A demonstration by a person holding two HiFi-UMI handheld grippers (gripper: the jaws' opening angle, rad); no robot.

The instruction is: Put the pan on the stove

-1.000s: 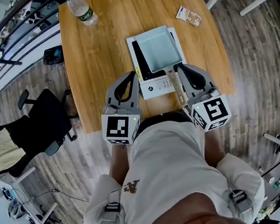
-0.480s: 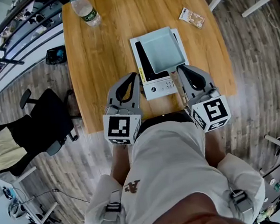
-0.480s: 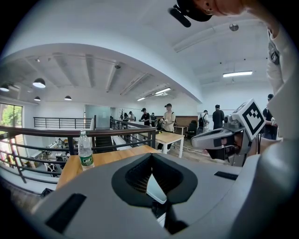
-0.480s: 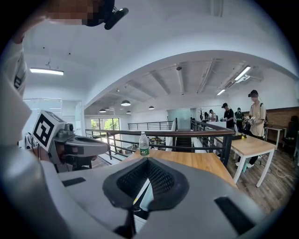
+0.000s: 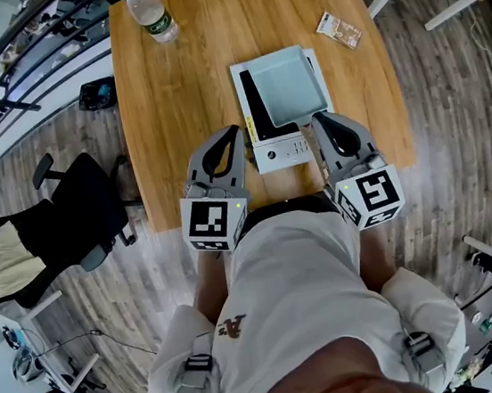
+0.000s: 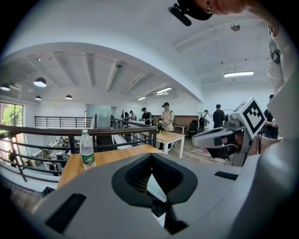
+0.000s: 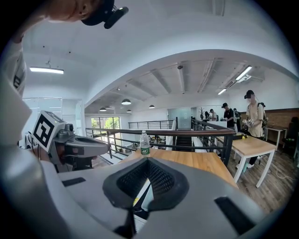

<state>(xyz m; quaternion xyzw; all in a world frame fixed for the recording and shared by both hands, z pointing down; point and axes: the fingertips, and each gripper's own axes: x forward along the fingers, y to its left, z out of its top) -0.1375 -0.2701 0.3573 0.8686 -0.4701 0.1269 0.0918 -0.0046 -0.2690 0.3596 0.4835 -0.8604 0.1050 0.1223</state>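
Note:
A pale blue square pan [image 5: 286,87] sits on the white stove [image 5: 278,151], which has a black top, at the near middle of the wooden table [image 5: 189,109]. The pan's handle points toward me, beside my right gripper. Both grippers hover at the table's near edge, in front of my waist. My left gripper [image 5: 226,141] is left of the stove's front and shut, with nothing in it. My right gripper [image 5: 326,125] is at the stove's right front corner, also shut and empty. A sliver of the pan [image 6: 157,187] shows through the gap above the left jaws.
A water bottle [image 5: 148,15] stands at the table's far left corner and shows as the bottle [image 7: 145,144] in the right gripper view. A snack packet [image 5: 336,30] lies at the far right. A black office chair [image 5: 77,213] is left of the table. People stand by other tables behind.
The whole scene has slid slightly right in the head view as the camera shifted. Both grippers, the pan and the stove have kept their places.

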